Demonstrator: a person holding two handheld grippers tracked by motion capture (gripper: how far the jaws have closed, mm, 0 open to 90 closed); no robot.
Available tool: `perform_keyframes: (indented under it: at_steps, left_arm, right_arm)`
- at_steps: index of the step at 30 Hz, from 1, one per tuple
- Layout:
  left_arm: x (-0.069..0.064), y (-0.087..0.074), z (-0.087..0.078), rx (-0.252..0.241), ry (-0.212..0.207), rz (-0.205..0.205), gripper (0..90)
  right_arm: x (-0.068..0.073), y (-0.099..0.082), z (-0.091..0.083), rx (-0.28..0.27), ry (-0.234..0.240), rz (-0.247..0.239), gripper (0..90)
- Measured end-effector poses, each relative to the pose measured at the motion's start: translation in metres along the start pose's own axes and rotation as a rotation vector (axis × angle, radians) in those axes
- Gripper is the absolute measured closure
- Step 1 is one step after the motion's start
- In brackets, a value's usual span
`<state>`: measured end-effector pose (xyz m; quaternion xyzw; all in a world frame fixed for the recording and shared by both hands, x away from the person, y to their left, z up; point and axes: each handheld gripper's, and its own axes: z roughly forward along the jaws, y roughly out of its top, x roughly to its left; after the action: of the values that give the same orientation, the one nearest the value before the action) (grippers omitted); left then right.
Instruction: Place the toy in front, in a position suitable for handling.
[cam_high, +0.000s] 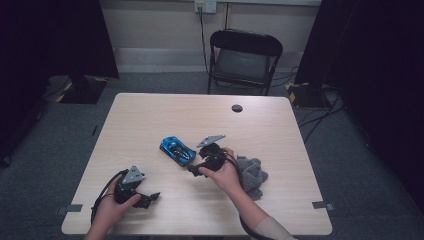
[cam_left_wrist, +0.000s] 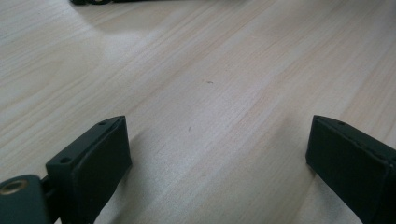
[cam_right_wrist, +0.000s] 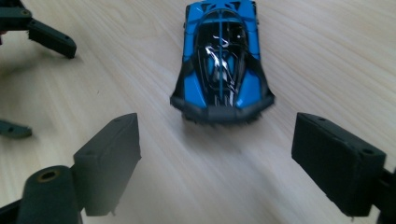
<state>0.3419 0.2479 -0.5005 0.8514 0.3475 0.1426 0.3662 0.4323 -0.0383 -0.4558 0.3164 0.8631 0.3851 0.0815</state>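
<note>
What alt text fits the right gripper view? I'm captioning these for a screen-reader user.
A blue and black toy car sits on a pale wooden table, just beyond the open jaws of the right hand-held gripper, with nothing between them. The left hand-held gripper shows at the upper left edge, its jaws also apart.

blue toy car (cam_high: 177, 149), right hand-held gripper (cam_high: 194, 170) beside it

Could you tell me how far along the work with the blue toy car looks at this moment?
Done: nothing looks finished; the blue toy car stands on the table, untouched. In hand: the right tool, jaws wide, points at the car's end, which lies ahead of them. The left tool rests open over bare wood. Left: probably closing on the car; the grey cloth lies beside the right hand.
</note>
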Motion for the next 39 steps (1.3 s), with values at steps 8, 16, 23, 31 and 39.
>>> perform_keyframes:
  at_steps: [8, 16, 23, 31, 39]
  left_arm:
    - [0.000, 0.000, 0.000, 0.000, 0.000, 0.000, 5.6]
    - [0.000, 0.000, 0.000, 0.000, 0.000, -0.001, 5.7]
    - [0.000, 0.000, 0.000, 0.000, -0.001, 0.000, 5.6]
    - [0.000, 0.000, 0.000, 0.000, -0.001, 0.000, 5.7]
    - [0.000, 0.000, 0.000, 0.000, -0.003, 0.001, 5.7]
  right_arm:
    - [0.003, 0.015, 0.036, 0.001, -0.029, 0.023, 12.8]
    - [-0.001, 0.016, 0.057, 0.049, -0.051, 0.026, 13.3]
    - [-0.001, 0.010, 0.066, 0.018, -0.052, 0.025, 23.8]
    - [0.000, 0.011, 0.064, 0.047, -0.067, 0.013, 24.6]
    - [-0.002, 0.002, 0.051, 0.065, -0.059, 0.011, 24.8]
